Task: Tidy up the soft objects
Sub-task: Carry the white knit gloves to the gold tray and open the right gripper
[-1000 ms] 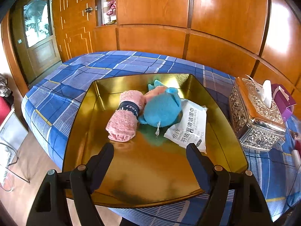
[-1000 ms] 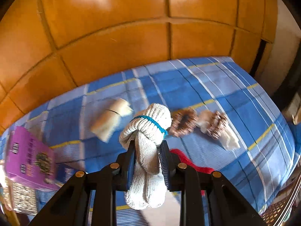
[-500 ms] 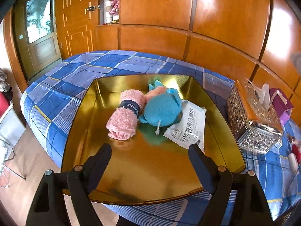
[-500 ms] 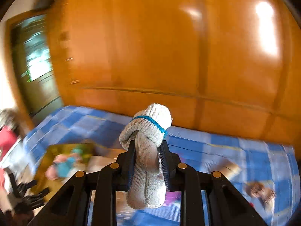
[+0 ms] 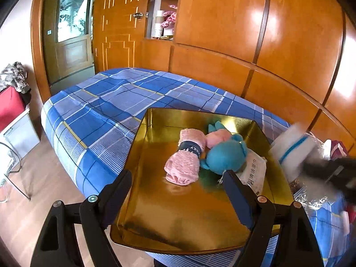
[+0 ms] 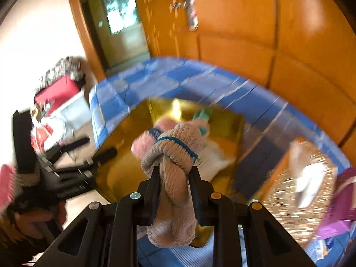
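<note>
The right gripper (image 6: 174,179) has its jaws drawn narrow, clamped on a knotted white work glove (image 6: 172,155) with a teal band at the cuff; the knot bulges above the fingers and the tail hangs below them. The left gripper (image 5: 175,188) stands with its jaws wide and nothing between them, poised over the near part of a gold tray (image 5: 184,222).

Only the left wrist view is sharp. It shows what lies in the tray's far half: a rolled pink towel (image 5: 185,155) with a dark band, a teal plush toy (image 5: 224,156) touching it, and a white wipes packet (image 5: 253,173) partly under the toy. The tray sits on a blue plaid cloth (image 5: 100,115). At this view's right edge the glove and right gripper appear as a blur, beside the tray's right rim.

The right wrist view is smeared, yet it alone shows the left gripper from outside, at the tray's left edge, plus an ornate tissue box (image 6: 298,184) and a purple box (image 6: 340,207) to the right of the tray.
</note>
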A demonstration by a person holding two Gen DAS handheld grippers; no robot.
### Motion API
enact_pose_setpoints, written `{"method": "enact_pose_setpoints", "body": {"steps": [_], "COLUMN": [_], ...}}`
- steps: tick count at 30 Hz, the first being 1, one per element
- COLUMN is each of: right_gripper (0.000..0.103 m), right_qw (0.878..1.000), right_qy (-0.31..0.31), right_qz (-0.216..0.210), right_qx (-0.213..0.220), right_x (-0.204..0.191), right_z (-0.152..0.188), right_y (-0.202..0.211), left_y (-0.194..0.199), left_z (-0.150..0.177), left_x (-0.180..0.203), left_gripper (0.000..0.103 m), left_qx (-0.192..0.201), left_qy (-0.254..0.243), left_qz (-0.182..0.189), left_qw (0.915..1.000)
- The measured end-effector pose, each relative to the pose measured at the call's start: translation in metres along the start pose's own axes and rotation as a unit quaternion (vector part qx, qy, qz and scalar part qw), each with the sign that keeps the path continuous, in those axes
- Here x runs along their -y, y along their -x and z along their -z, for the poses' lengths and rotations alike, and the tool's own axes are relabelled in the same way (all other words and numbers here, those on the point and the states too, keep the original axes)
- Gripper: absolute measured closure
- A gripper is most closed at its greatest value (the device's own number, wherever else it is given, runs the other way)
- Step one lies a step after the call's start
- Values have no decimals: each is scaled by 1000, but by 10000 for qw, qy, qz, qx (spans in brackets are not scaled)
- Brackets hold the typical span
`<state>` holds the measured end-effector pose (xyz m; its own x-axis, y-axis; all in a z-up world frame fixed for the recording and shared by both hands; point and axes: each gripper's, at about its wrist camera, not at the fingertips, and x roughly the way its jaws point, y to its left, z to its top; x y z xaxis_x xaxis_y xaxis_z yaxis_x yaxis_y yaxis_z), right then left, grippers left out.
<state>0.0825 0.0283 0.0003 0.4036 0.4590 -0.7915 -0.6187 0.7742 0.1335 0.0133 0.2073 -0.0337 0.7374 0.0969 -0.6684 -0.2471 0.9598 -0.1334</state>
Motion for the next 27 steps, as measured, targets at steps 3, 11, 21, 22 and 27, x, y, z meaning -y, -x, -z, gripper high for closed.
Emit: {"method": "enact_pose_setpoints", "body": {"steps": [3,11,21,22,27], "right_gripper": [77,54,46,46,46], "right_qw": [9992,9977,9997,9997,9971], "right_qy": [93,-104,10,-26,-549], "right_qz": [34,-16,121,113,398], "right_qx": [-377,-670,-231,-220,-354], "right_x": [-4,4,13,18,63], "right_z": [11,29,55,64,112], "right_y": [-31,-48,17,26,60], "left_y": [-2,-4,-3,-3,-2], "left_z": [0,4,5,6,9], "left_x": [-1,6,13,14,22], "left_gripper": [19,19,19,19,19], "left_qx": [-25,-59,-70,-76,-113], "left_qy": [6,-104,-236,-235,-302], "left_qz": [12,28,79,98,196], "left_qw": [10000,9999,9997,9996,9993]}}
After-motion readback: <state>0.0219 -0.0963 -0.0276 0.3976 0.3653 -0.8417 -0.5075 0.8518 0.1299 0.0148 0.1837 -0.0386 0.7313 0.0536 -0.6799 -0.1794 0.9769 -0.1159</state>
